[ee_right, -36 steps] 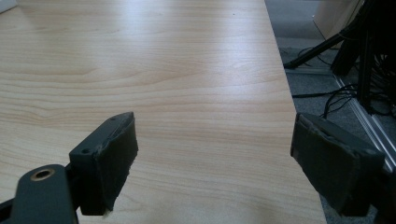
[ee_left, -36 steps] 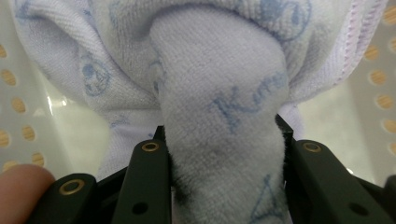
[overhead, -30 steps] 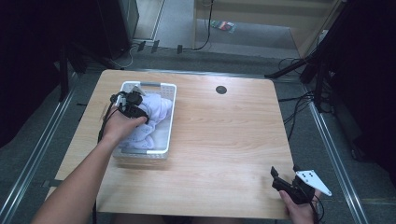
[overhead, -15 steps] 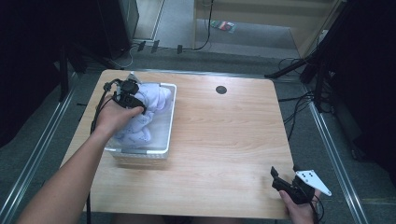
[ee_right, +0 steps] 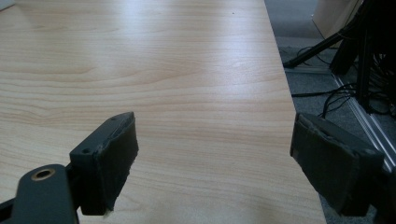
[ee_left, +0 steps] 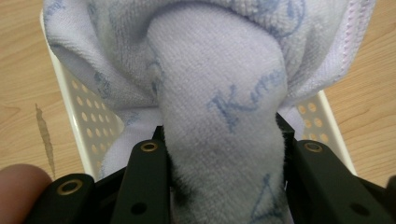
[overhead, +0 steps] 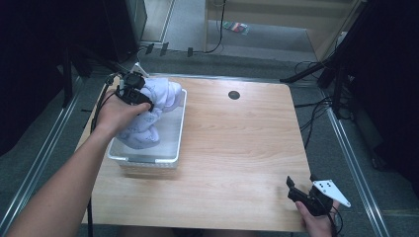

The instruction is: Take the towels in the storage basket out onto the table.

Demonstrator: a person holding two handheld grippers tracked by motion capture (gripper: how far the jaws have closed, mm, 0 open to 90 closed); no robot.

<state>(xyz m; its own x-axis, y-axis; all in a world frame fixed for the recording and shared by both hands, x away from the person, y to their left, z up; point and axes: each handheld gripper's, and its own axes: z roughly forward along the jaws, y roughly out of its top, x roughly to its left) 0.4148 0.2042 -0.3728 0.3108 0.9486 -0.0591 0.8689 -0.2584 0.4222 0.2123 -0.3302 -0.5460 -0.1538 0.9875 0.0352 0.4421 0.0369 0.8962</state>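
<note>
Where cables cross grey floor [overhead: 276, 64], wooden table [overhead: 237, 148], white basket [overhead: 170, 148]

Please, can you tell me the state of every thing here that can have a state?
Left gripper: shut on the pale lilac terry towel.
Pale lilac terry towel: bunched, partly raised out of the basket.
White perforated plastic basket: upright on the table, holding the towel's lower part.
Right gripper: open, nothing between the jaws.
</note>
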